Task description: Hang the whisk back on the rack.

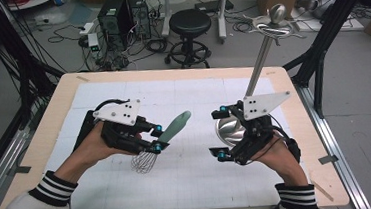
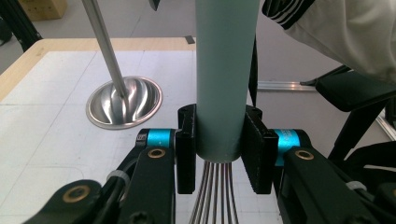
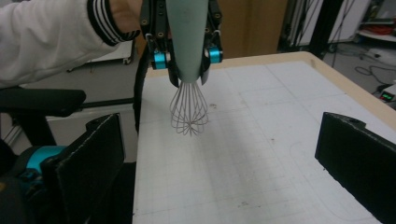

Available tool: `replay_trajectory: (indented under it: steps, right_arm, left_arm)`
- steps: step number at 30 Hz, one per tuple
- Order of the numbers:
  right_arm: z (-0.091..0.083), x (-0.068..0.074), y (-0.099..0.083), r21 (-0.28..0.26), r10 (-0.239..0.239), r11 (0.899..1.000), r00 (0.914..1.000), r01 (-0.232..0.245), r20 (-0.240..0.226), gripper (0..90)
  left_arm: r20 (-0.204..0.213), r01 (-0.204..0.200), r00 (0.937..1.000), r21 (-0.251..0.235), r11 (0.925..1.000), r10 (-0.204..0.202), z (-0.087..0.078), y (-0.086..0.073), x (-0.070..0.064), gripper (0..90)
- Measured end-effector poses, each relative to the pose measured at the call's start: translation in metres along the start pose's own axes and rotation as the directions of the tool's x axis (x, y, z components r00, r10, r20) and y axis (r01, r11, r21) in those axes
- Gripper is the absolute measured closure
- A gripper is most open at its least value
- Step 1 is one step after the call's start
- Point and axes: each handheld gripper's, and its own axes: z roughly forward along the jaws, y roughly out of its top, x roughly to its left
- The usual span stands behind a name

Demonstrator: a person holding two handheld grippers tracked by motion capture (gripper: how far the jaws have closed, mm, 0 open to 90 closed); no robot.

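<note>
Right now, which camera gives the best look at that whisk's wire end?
The right gripper view: the whisk hangs facing the camera, its whole wire cage clear above the table. The high view shows it smaller, wires partly under the left gripper. The left gripper view shows mainly the green handle, with wire roots between the jaws.

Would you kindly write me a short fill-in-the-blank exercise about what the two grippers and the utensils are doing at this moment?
1. The left gripper is shut on the pale green handle of a ____.
2. The whisk is held with its wire loops pointing ____.
3. The right gripper has its jaws ____, holding nothing.
4. The steel stand has a round base that rests on the ____.

Missing words: whisk; down; open; table
</note>
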Motion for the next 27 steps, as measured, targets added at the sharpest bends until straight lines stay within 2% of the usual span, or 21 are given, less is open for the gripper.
replay_trajectory:
  steps: [6,12,14,16,18,25,27]
  right_arm:
    - [0.01,0.0,0.014,0.032,-0.022,0.999,0.9991,0.024,-0.035,0.6]
    - [0.021,0.0,0.025,0.025,-0.038,0.999,0.9977,0.04,-0.056,0.6]
    - [0.028,0.001,0.031,0.022,-0.041,0.999,0.9953,0.043,-0.088,0.7]
    - [0.032,0.001,0.035,0.03,-0.042,0.999,0.9943,0.045,-0.098,1.0]
    - [0.035,0.001,0.037,0.028,-0.048,0.998,0.992,0.051,-0.117,6.0]
    - [0.048,0.003,0.046,0.035,-0.052,0.998,0.9868,0.058,-0.153,6.3]
    - [0.05,0.003,0.048,0.027,-0.055,0.998,0.986,0.06,-0.158,12.9]
  left_arm:
    - [0.004,-0.003,1.0,-0.009,1.0,0.003,0.001,0.0,-0.001,69.2]
    - [0.006,-0.006,1.0,-0.019,0.9998,0.006,0.0,0.0,-0.002,69.2]
    - [0.01,-0.011,0.9999,-0.02,0.9998,0.011,0.0,0.001,-0.002,69.2]
    - [0.009,-0.011,0.9999,-0.023,0.9997,0.011,0.0,0.001,-0.003,69.2]
    - [0.01,-0.009,0.9999,-0.026,0.9996,0.009,0.0,0.001,-0.003,69.2]
    - [0.012,-0.011,0.9999,-0.029,0.9995,0.012,0.0,0.001,-0.004,69.2]
    - [0.013,-0.011,0.9998,-0.031,0.9995,0.012,0.0,0.001,-0.004,69.2]
